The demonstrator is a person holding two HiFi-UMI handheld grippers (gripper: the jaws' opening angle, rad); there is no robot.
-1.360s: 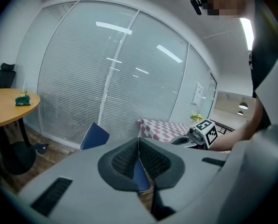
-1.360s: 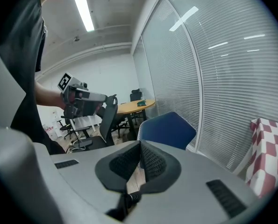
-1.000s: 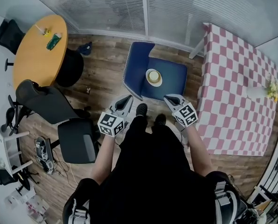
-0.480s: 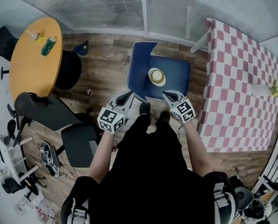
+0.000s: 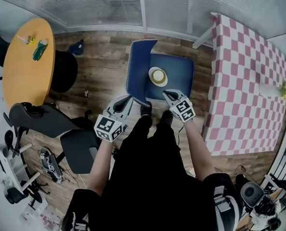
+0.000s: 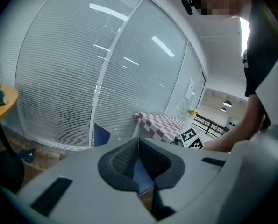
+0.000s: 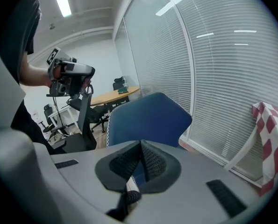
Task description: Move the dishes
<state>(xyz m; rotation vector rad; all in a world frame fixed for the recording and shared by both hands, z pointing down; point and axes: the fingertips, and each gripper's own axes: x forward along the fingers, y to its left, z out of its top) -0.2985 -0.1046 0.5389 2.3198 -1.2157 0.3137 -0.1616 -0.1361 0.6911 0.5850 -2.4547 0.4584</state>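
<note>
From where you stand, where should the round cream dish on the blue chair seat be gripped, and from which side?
Probably its near rim, taken by the right gripper from the person's side. The round cream dish lies flat on the blue chair seat, so only the rim offers an edge, and the blue backrest stands at its left. The fingers, now together, must open first.

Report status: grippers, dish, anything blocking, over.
Left gripper and right gripper both shut, empty, near the blue chair's front edge. Dish on the seat, untouched. Nothing between grippers and dish.
</note>
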